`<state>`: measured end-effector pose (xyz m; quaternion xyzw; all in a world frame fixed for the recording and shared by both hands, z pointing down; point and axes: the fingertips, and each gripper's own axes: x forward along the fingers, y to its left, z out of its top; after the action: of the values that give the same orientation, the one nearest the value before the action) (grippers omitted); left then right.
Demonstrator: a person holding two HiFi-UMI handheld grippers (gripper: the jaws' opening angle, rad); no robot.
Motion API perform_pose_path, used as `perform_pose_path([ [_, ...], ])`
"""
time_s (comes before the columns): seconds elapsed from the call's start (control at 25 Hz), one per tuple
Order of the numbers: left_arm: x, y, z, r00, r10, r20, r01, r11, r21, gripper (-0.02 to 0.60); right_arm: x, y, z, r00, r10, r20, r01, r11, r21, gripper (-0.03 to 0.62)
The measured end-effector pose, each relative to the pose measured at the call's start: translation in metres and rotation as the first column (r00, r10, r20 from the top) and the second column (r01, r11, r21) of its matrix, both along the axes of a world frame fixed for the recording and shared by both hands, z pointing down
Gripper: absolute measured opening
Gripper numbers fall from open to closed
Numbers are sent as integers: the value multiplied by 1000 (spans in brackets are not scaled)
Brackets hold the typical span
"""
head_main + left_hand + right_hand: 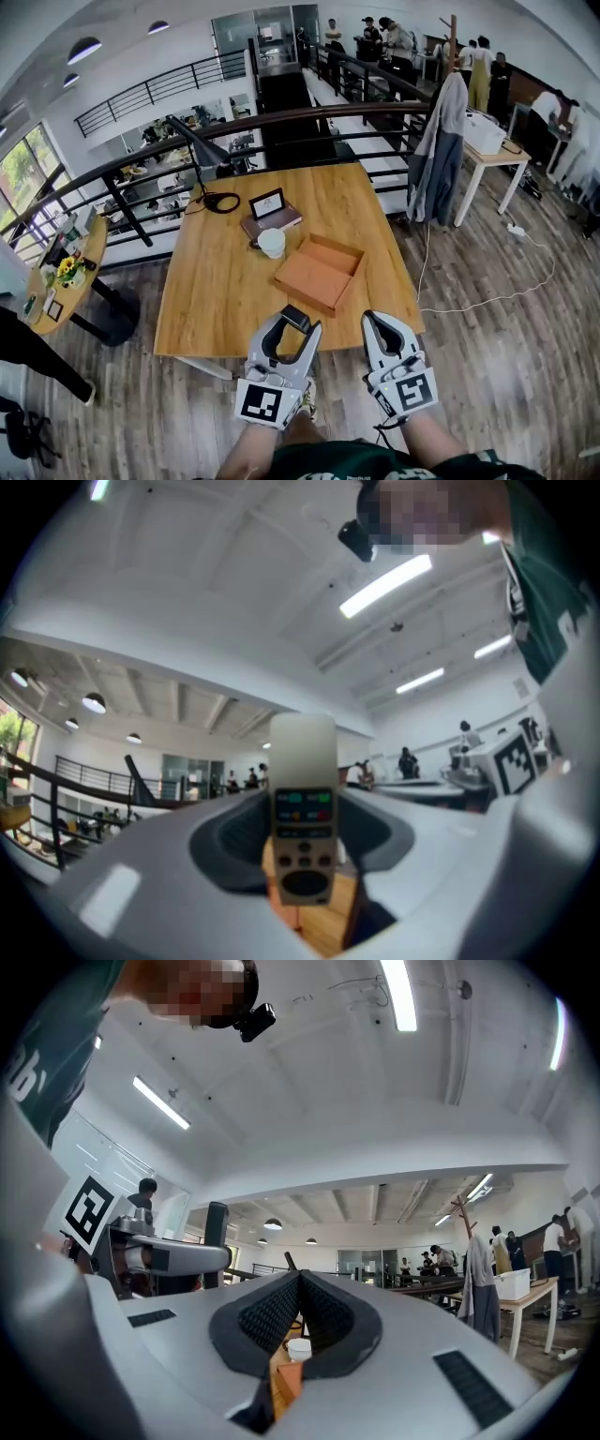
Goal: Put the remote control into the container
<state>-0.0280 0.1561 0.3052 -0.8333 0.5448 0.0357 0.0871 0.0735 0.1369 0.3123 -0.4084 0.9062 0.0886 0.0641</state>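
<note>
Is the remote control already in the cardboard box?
No, the remote control stands clamped between the jaws of the left gripper.

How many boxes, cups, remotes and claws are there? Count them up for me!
box: 1
cup: 1
remote control: 1
claws: 2, the left claw and the right claw
Total: 5
</note>
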Motion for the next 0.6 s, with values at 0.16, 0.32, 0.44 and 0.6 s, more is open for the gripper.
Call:
perform_pose_path([
  [0.16,-16,-36,2,1000,15,-23,-15,1000,-15,202,-15,-33,2,1000,14,-22,-15,1000,-21,18],
  [0.32,-30,-71,5,999,37,-30,-38,999,-30,202,-26,-65,1,999,35,-37,-35,999,-25,17],
  [0.44,-43,-100,0,998,49,-28,-49,998,-26,202,-39,-92,-1,998,50,-45,-51,998,-25,18],
  [0.6,-61,-139,-5,997,67,-38,-67,997,-22,202,-58,-128,-3,997,66,-48,-68,997,-34,18],
])
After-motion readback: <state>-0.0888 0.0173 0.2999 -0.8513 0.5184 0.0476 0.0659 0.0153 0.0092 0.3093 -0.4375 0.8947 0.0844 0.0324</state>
